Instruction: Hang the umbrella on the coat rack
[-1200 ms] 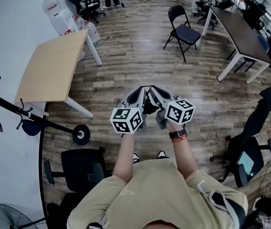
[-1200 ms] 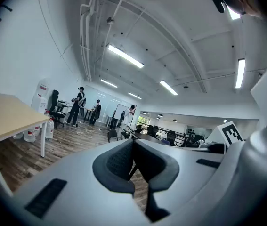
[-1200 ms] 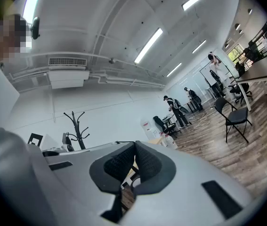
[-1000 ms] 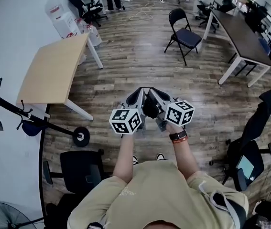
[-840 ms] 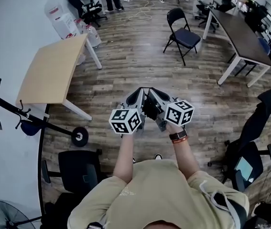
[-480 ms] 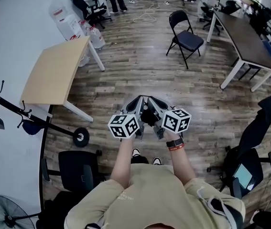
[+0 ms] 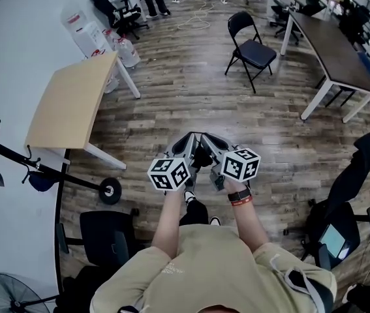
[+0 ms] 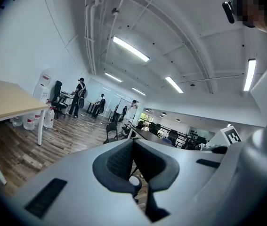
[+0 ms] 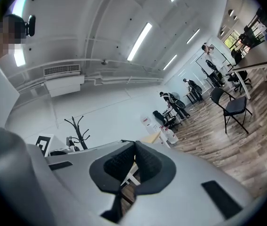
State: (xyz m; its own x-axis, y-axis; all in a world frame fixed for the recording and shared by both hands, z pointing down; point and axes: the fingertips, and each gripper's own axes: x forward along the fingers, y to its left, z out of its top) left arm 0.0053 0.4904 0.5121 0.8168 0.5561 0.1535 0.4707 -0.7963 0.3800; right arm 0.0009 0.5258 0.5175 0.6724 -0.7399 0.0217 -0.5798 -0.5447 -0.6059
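The black coat rack [image 7: 12,150] leans across the far left of the head view, its round base [image 7: 109,191] on the floor. It also shows small in the right gripper view as the coat rack [image 9: 78,126] against the white wall. A dark blue item [image 7: 40,180] hangs low on it. I cannot make out an umbrella in any view. My left gripper [image 7: 188,140] and right gripper [image 7: 212,140] are held side by side in front of the person's chest. Left gripper [image 8: 133,142] and right gripper [image 9: 134,146] are both shut with nothing between their pads.
A light wooden table [image 7: 67,100] stands ahead on the left, near the rack. A black office chair [image 7: 106,237] sits behind the rack's base. A folding chair [image 7: 250,44] and a long dark table [image 7: 331,44] are ahead on the right. People stand far off [image 8: 79,98].
The person has stepped forward, with one leg and shoe now under the grippers. The view has shifted a little. Both grippers stay shut and close together.
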